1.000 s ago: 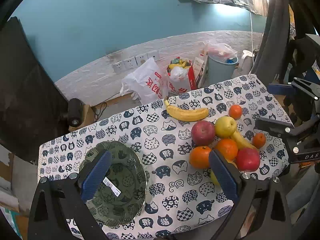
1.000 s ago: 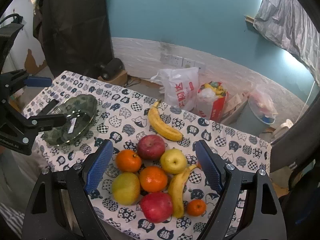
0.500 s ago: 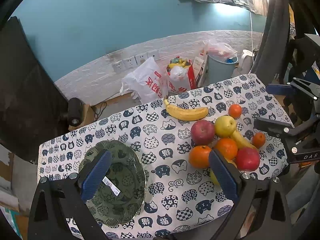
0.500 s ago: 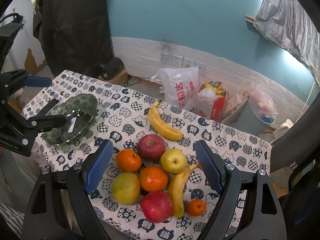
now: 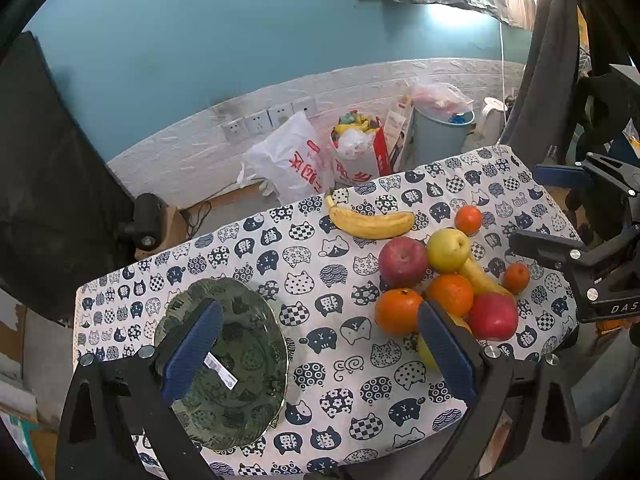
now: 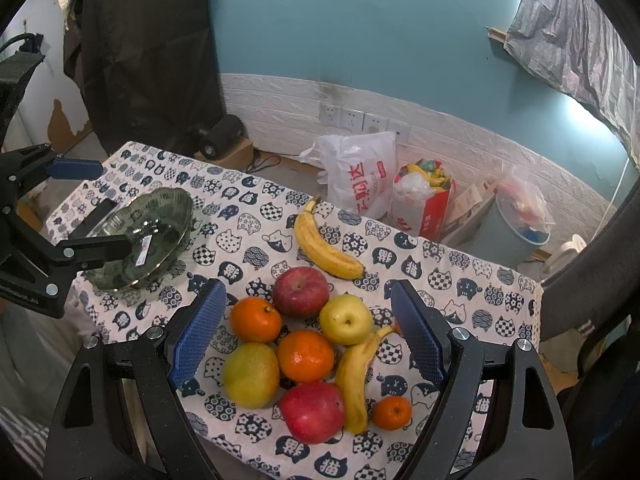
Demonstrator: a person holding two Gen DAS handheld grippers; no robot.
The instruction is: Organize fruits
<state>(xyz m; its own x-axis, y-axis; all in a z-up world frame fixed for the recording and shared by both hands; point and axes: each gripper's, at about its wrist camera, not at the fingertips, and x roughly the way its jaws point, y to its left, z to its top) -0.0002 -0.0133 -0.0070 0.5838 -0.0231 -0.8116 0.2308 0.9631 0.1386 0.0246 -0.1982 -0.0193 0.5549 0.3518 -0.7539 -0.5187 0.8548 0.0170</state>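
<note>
Green glass bowl (image 5: 224,364) holds no fruit (nothing sorted yet), the fruit pile (image 6: 304,344) sits untouched on the tablecloth (image 5: 320,280), and left gripper (image 5: 320,352) and right gripper (image 6: 308,332) both hover with fingers apart, holding nothing.

— any writing you can make out?
— red characters on the white plastic bag (image 6: 357,174) beyond the table's far edge; "购达" reads in the right wrist view.
— more?
— "das" in white on the right gripper's body (image 5: 622,307). the sticker (image 5: 220,370) in the green bowl (image 5: 256,344) is too small to read.
</note>
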